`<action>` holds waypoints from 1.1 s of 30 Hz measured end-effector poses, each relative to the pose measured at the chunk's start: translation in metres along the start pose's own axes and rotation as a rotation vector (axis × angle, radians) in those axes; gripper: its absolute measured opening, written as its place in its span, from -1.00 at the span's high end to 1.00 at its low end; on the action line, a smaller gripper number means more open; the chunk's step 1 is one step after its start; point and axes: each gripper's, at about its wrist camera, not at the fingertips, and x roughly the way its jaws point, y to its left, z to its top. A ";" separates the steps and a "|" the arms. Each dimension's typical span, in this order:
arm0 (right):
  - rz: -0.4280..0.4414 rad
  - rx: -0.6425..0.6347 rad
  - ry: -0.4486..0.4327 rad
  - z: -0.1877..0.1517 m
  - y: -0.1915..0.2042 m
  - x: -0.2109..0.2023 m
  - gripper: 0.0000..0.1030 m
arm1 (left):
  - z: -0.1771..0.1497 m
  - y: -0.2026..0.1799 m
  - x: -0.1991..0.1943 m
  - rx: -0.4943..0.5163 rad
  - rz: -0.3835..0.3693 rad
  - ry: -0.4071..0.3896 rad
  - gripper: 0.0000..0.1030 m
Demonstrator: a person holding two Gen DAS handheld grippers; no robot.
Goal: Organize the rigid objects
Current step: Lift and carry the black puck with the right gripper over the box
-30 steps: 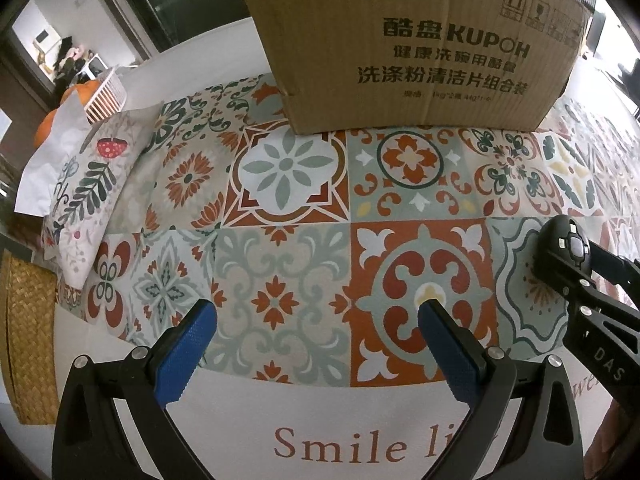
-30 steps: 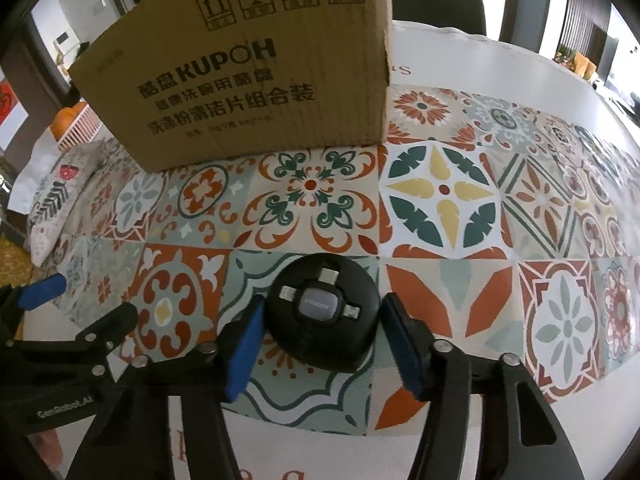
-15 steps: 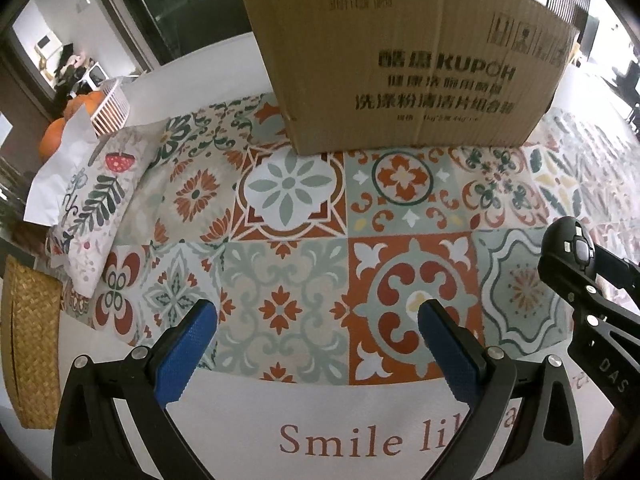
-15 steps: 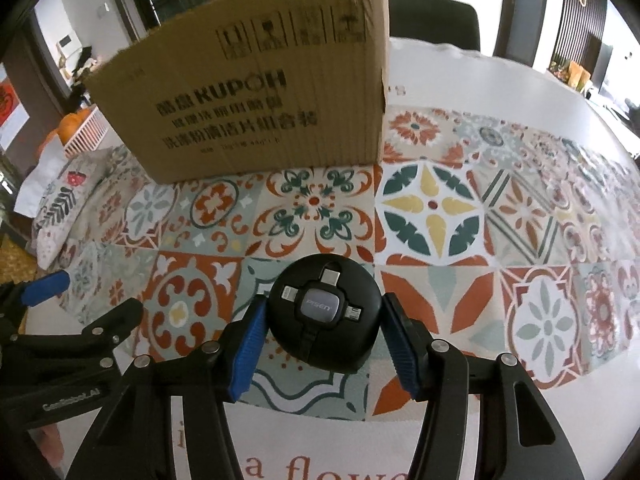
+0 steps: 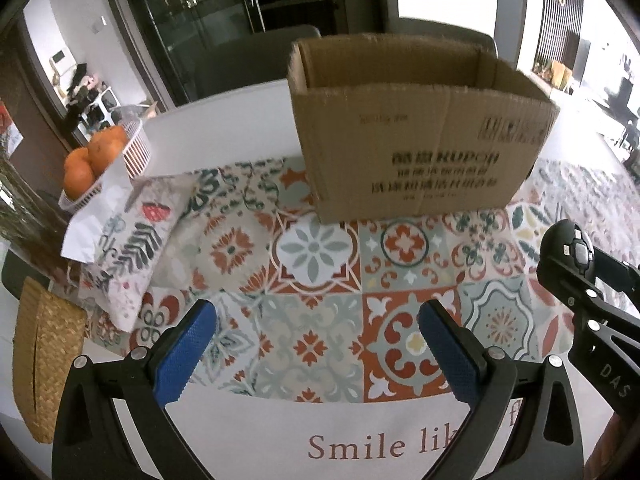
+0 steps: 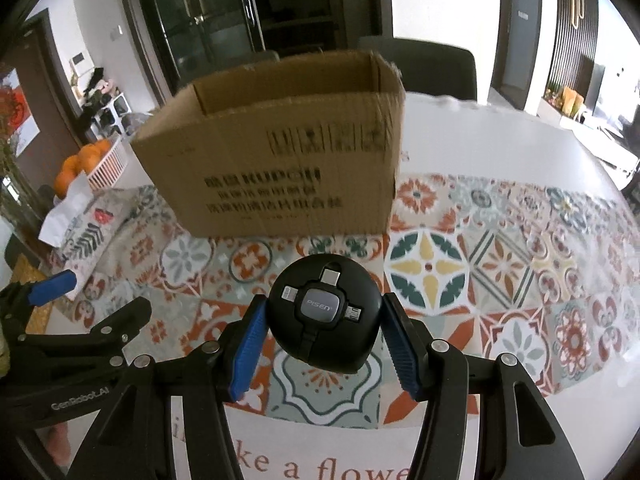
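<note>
My right gripper is shut on a round black PISEN cable reel and holds it above the patterned tablecloth. An open cardboard box stands behind it on the table; its inside floor is hidden. In the left wrist view the box is ahead and slightly right. My left gripper is open and empty above the cloth. The reel in the right gripper shows at the right edge of the left wrist view.
A white basket of oranges and a folded patterned cloth lie at the left. A woven mat sits at the table's left edge. Dark chairs stand behind the box.
Both grippers have risen and drawn back, so the box's open top has come into view. The right gripper still holds the reel. The left stays open.
</note>
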 end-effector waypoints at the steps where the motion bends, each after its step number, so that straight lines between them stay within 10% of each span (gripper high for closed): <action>1: 0.002 -0.002 -0.009 0.002 0.002 -0.003 -0.11 | 0.001 0.002 -0.002 -0.002 0.000 -0.007 -1.00; 33: 0.009 -0.067 -0.206 0.092 0.034 -0.049 -0.11 | 0.076 0.043 -0.069 -0.063 0.014 -0.239 -1.00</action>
